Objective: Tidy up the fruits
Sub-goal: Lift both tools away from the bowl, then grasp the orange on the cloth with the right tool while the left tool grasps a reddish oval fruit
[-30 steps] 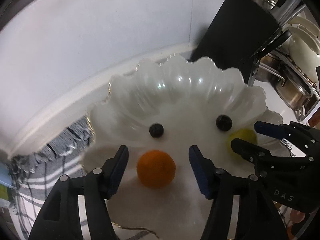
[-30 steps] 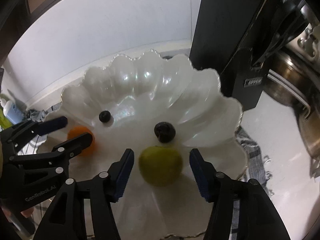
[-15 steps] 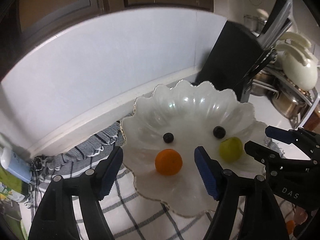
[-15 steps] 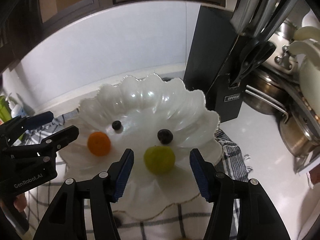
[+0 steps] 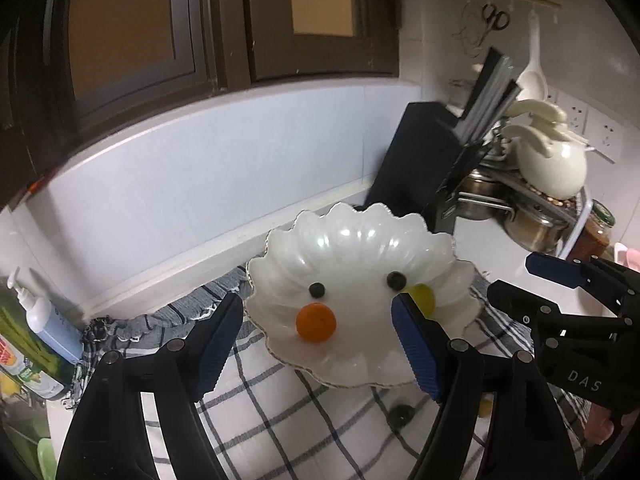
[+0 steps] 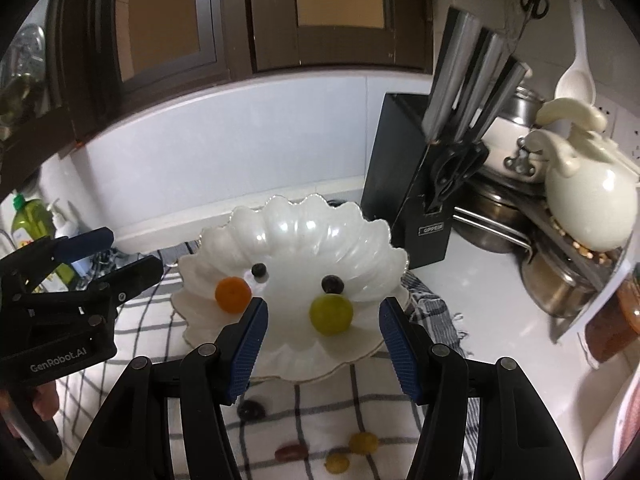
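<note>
Your white desk (image 6: 492,292) carries a checked cloth (image 5: 280,408), and on that cloth sits the scalloped white dish (image 5: 352,236), just in front of the pale backsplash and beside the black knife block (image 6: 396,168). To the right of the block stand steel pots (image 6: 560,288) and a cream ceramic kettle (image 6: 588,200); at the far left you have a pump bottle (image 5: 44,320). Your left tool (image 5: 320,344) hangs above the near edge of the dish with its blue pads (image 5: 416,348) well apart; its jaws have just been opening, and nothing is between them, the fruit lying far below in the dish. Your right tool (image 6: 322,344) is also spread, with nothing gripped, and points down at the same dish from the other side. Inside the dish you see the orange fruit (image 5: 316,323) on the left half and the green fruit (image 6: 331,314) on the right half, well apart from each other. Behind each of them lies a small dark berry: the left berry (image 5: 318,289) just beyond the orange fruit, the right berry (image 6: 332,283) touching or nearly touching the green one. On the cloth in front of the dish you still have loose pieces: a dark grape (image 6: 251,409), a reddish grape (image 6: 291,452) and two small yellow fruits (image 6: 363,442), all outside the dish and near your right tool's frame.
</note>
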The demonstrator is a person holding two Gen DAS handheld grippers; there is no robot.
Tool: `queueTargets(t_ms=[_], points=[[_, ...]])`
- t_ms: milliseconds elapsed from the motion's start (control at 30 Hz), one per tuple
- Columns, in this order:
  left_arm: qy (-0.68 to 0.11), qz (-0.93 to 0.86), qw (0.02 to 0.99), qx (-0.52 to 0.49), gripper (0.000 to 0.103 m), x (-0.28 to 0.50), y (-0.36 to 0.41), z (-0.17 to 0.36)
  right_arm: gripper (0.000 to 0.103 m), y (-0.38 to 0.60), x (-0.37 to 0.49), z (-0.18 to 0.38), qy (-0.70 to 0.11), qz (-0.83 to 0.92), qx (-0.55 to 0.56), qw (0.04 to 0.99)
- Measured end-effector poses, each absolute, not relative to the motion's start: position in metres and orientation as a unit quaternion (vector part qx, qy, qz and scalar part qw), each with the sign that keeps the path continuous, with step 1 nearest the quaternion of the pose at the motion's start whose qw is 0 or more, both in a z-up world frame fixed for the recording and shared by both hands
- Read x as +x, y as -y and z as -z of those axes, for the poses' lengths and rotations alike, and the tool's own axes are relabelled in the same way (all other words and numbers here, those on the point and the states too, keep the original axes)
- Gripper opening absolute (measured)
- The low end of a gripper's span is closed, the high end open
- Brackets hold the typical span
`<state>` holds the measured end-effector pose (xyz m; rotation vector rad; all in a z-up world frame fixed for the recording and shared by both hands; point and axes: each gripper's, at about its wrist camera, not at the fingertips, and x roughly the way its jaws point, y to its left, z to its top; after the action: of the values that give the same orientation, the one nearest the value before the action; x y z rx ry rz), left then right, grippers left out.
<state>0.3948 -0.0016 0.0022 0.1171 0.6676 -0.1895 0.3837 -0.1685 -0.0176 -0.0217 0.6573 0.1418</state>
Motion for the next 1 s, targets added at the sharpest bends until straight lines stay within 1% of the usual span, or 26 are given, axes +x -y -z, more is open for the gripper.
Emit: queueTargets(t_ms=[267,567,1000], points=[[-0.300,0.109,0.946,0.063,0.078,0.357,0.006,-0.016,0.059,0.171,0.343,0.006,-0.296,-0.061,-0.015,0.953],[-0.294,0.121,0.946,0.065,0.079,0.320,0.006,-0.017,0.059,0.170,0.301,0.000,-0.272,-0.043,-0.033,0.961],[-0.281,0.155,0.943,0.090,0.080,0.278,0.020,-0.019,0.059,0.180,0.246,0.001,-0.254,-0.016,-0.030,0.967]])
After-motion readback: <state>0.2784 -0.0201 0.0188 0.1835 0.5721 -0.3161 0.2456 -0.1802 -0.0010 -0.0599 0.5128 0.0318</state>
